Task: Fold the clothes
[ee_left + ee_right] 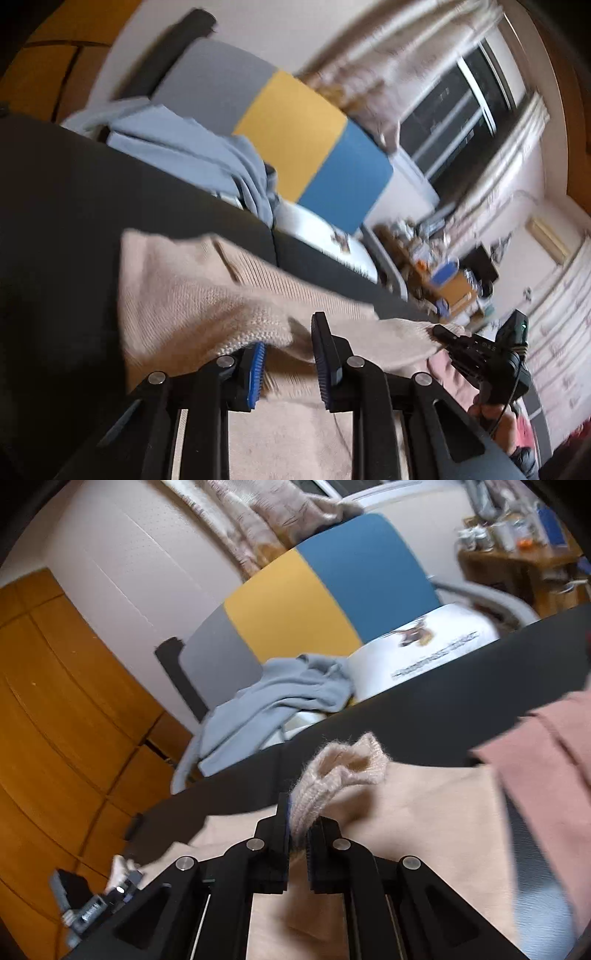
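Right gripper [298, 834] clamps beige sweater [406, 805] cuff to carry fold; left gripper [288, 369] part-open, cloth between pads, grip unclear through blur.

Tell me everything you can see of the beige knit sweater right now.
The beige knit sweater is soft, fuzzy and ribbed at its edges. It lies spread on the dark table, partly lifted. The right gripper is shut on a bunched ribbed edge. A fold runs between the left gripper's blue pads; whether they press it is unclear. A pink garment lies beside it.
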The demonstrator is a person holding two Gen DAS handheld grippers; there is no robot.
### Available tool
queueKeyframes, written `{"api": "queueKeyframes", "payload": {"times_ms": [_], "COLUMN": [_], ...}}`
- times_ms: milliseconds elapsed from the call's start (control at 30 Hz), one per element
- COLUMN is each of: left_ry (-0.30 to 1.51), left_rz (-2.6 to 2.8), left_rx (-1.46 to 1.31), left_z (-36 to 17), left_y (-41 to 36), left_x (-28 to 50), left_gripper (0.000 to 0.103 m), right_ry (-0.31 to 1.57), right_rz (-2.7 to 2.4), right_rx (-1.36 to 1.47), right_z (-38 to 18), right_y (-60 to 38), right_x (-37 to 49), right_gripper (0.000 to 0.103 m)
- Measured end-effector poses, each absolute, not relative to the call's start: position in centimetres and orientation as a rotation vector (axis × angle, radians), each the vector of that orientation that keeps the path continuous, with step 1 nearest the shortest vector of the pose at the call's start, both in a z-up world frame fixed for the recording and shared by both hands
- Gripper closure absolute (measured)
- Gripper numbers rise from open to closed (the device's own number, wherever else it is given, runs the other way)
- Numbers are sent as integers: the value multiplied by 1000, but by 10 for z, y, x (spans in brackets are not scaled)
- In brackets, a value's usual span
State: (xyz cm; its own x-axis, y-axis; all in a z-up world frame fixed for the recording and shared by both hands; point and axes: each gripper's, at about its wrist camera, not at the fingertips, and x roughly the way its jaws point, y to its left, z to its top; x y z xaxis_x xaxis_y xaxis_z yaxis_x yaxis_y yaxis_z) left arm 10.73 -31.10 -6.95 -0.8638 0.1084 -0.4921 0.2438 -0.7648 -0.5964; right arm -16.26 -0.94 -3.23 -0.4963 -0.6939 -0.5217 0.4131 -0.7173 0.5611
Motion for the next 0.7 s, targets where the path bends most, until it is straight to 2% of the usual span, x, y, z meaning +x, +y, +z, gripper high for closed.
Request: {"api": "queueKeyframes", "payload": {"times_ms": [133,233,300,367,433,600,700], "left_ry": [1081,1154,1257,1346,1420,1623,1659], "left_rz": [-2716,-2668,-2644,-2615,-2587,-2480,-2396], "left_rx": [942,957,921,871,817,649,620], "left_z": [-103,-121,-129,-135,-138,-144,-148], "left_y": [-296,-297,-303,-311,-320,-351,-362], "left_x": [103,124,138,154,169,189,178], "left_gripper": [83,77,72,71,70,54,56], "right_ry": [-564,-642,-687,-747,-795,-837,-821], "right_rz": [-2237,-2214,-2185,-2149,-2115,-2090,-2095], "right_rx": [1122,1201,1210,1196,1194,1189,1193], "right_z": [-73,-105,-116,-122,-126,-130,-130], "right_y": [25,46,55,60,65,68,65], "right_x": [-165,-163,-162,-162,-164,-166,-166], "right_gripper": [96,96,94,94,89,88,88]}}
